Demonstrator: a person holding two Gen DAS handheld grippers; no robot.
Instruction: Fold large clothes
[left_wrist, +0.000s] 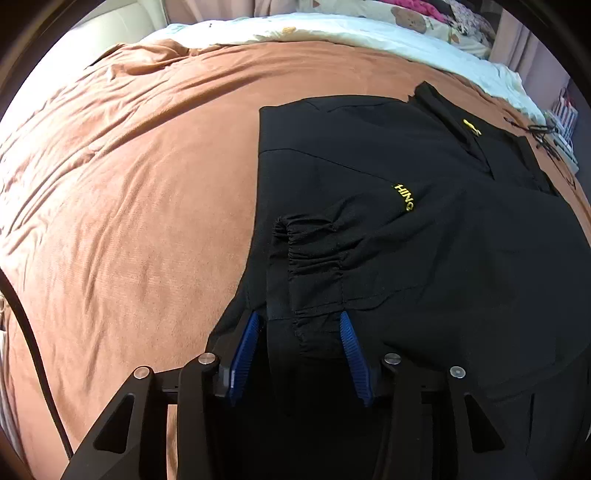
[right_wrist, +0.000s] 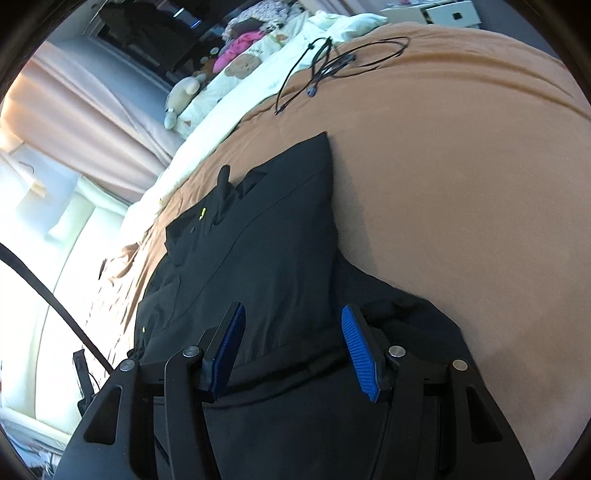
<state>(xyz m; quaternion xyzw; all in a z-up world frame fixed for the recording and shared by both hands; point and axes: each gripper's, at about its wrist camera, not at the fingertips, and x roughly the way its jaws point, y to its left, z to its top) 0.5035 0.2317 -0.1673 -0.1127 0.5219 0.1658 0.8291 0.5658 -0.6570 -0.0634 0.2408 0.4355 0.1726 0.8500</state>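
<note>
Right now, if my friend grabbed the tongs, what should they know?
Left tongs: open around the black jacket's gathered cuff, pads not pressing.
Right tongs: open, with the jacket's hem band running between the pads.
The jacket lies on the brown blanket, a sleeve already laid across its front.
Left to do: the remaining folds into a small bundle.
A loose cable lies farther off on the blanket.

R claw (right_wrist: 291, 350), blue ribbed pads (right_wrist: 360, 354) apart, black fabric of the dark folded garment (right_wrist: 266, 236) between them; grip unclear. Garment lies on rust-brown bedspread (right_wrist: 461, 184). Thin black cable loop (right_wrist: 332, 59) farther up the bedspread, near a cream bear-print quilt (right_wrist: 236, 77).
</note>
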